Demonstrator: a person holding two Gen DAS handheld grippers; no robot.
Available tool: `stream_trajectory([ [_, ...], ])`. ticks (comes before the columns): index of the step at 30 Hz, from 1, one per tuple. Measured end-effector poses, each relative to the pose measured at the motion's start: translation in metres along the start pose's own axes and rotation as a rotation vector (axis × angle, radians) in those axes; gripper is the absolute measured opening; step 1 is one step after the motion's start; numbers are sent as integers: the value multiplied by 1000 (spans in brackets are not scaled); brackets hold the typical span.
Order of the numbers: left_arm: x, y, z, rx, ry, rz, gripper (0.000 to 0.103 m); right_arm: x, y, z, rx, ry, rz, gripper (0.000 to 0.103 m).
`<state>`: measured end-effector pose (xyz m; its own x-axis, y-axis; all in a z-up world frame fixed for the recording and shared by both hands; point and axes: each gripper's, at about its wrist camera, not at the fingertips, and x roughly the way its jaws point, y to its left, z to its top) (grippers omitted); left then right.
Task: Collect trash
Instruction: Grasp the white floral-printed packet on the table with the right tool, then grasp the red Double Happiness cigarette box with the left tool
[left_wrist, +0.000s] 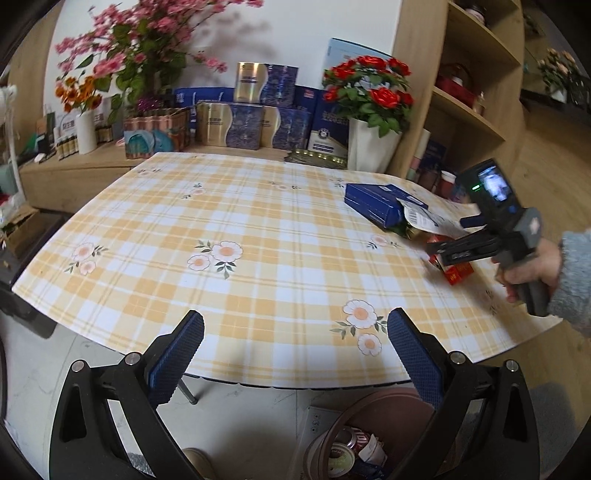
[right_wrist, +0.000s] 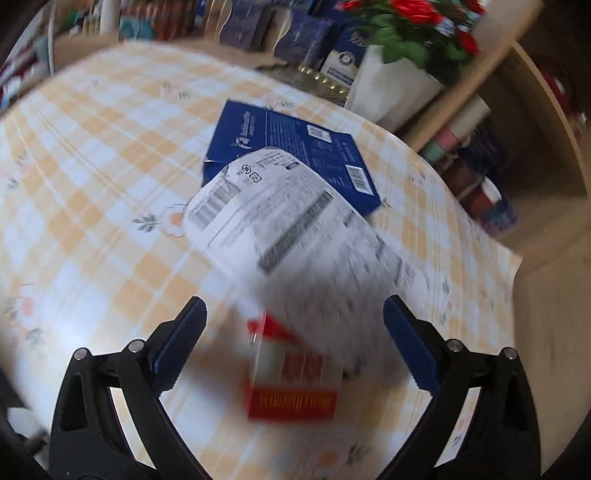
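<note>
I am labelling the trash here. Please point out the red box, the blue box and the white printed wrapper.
red box (right_wrist: 293, 400), right wrist view, on its red front face.
blue box (right_wrist: 280, 133), right wrist view, on its top face.
white printed wrapper (right_wrist: 280, 214), right wrist view, on its printed middle.

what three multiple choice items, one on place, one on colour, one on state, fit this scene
1. Where is the bin?
A. on the table
B. on the floor by the table's near edge
C. on the shelf

2. What colour is the flat box under the white wrapper?
A. blue
B. green
C. black

3. How do the right tongs stand?
A. shut on the wrapper
B. shut on nothing
C. open around the red pack

Answers:
1 B, the left view shows it below the table edge.
2 A, its printed top is blue.
3 C, both pads sit wide apart beside the pack.
</note>
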<state>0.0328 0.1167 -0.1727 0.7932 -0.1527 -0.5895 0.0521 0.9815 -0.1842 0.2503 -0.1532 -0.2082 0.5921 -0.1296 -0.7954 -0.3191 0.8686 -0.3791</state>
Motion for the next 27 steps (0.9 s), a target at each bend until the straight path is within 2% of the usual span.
stream_trajectory([
  [4,-1,5,-1,-25,-31,-10,97,20,0,15,23,31,-1,95],
  [7,1,4,-2,-14,-31,-17,97,31,0,22,29,60,31,94],
  [8,2,3,-2,-7,-31,-21,97,34,3,23,5,70,33,89],
  [9,3,1,-2,0,-32,-28,97,35,3,24,-16,74,24,79],
  [11,5,-3,-3,18,-29,-40,97,31,-3,24,-9,64,41,69],
  [14,5,-10,-3,40,-30,-61,97,17,-33,22,130,28,172,48],
  [17,6,-17,-3,56,-12,-84,97,-1,-57,16,222,-30,236,35],
  [19,6,-21,-3,67,1,-85,97,-12,-72,10,277,-70,270,34],
  [23,6,-32,-1,93,26,-91,97,-35,-107,-13,460,-159,412,32],
  [27,6,-40,2,95,54,-92,97,-53,-126,-40,581,-218,490,30],
])
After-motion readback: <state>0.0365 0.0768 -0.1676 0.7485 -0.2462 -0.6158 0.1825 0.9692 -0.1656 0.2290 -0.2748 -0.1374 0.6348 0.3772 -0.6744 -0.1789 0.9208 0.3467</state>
